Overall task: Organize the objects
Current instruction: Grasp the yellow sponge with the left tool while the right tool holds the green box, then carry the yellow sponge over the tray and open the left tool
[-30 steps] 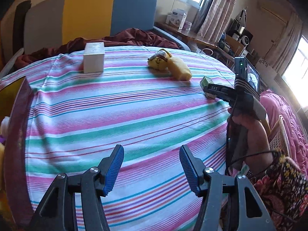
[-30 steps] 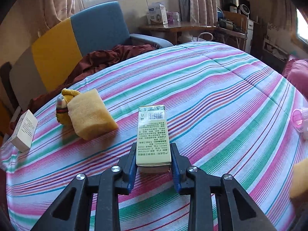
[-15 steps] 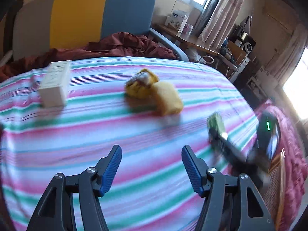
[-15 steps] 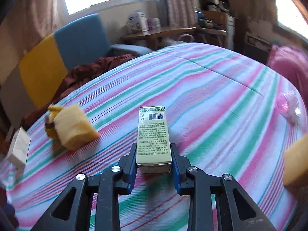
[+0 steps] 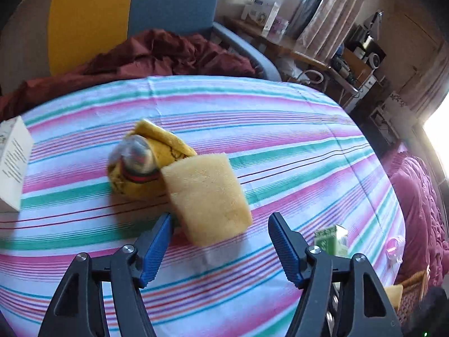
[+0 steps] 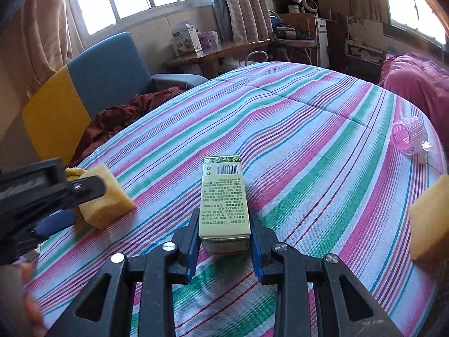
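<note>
My left gripper (image 5: 220,241) is open, its blue pads just short of a yellow sponge (image 5: 207,196) lying on the striped cloth. The sponge leans against a yellow cloth bundle holding a small bottle (image 5: 137,163). A white box (image 5: 12,163) stands at the far left. My right gripper (image 6: 224,241) is shut on a green carton (image 6: 224,199) with a barcode, held over the cloth. The carton's end shows in the left wrist view (image 5: 331,240). In the right wrist view the left gripper's fingers (image 6: 53,188) reach the sponge (image 6: 106,196).
A pink hair roller (image 6: 409,134) lies near the right edge of the striped table (image 6: 308,129). A second yellow sponge (image 6: 429,219) sits at the right. A blue and yellow chair (image 5: 134,16) with a dark red blanket (image 5: 157,53) stands behind.
My left gripper has moved forward and right up to the yellow sponge. My right gripper still holds the green carton and has turned a little to the right.
</note>
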Demonstrator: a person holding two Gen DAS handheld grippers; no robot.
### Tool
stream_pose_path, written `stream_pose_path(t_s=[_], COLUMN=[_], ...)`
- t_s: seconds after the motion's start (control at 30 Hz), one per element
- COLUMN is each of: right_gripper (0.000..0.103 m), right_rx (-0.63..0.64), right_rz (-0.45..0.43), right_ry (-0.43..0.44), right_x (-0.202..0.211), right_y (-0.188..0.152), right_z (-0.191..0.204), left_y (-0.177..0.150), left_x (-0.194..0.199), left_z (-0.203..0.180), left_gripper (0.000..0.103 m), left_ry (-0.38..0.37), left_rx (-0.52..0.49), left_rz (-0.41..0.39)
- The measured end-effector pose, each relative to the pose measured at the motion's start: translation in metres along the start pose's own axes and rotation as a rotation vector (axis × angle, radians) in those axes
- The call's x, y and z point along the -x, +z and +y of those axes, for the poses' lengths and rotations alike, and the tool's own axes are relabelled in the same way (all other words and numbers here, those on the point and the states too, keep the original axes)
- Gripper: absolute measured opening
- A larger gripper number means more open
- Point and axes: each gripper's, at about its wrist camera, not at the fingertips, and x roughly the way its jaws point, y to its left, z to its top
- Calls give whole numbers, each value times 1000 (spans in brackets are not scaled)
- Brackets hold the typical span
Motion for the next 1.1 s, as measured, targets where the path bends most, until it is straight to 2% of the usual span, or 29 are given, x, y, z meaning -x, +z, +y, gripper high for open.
stream_pose_path(t_s=[0.13, 0.17, 0.27, 0.3, 0.4, 0.5, 0.8, 1.0, 1.1], right_gripper=[31, 31, 31, 31, 31, 31, 31, 31, 31], right_rx=[0, 1, 1, 0, 2, 6, 44, 143, 212], right_rz=[-2, -2, -4, -4, -6, -9, -25, -89, -93], right_ry=[1, 0, 1, 1, -1, -5, -2, 29, 66], right_x=[0, 0, 0, 0, 0, -1, 2, 16, 18], right_y=[0, 0, 0, 0, 1, 1, 2, -1, -5], right_z=[-1, 0, 1, 1, 1, 1, 8, 27, 40], left_y=[0, 0, -7, -11, -33, -46, -79, -99, -110], left_x=[-15, -17, -14, -12, -2, 16, 64, 86, 100], left_z=[-1, 3, 13, 14, 8, 7, 53, 88, 102], left_gripper=[69, 61, 55, 54, 49, 48, 47, 47, 47], left_ry=[64, 55, 6, 0, 17, 51, 35, 32, 35], left_rx=[-24, -19, -31, -49, -184, -218, -129, -46, -19], left_rz=[1, -3, -38, -54, -109, -154, -234, -229, -222])
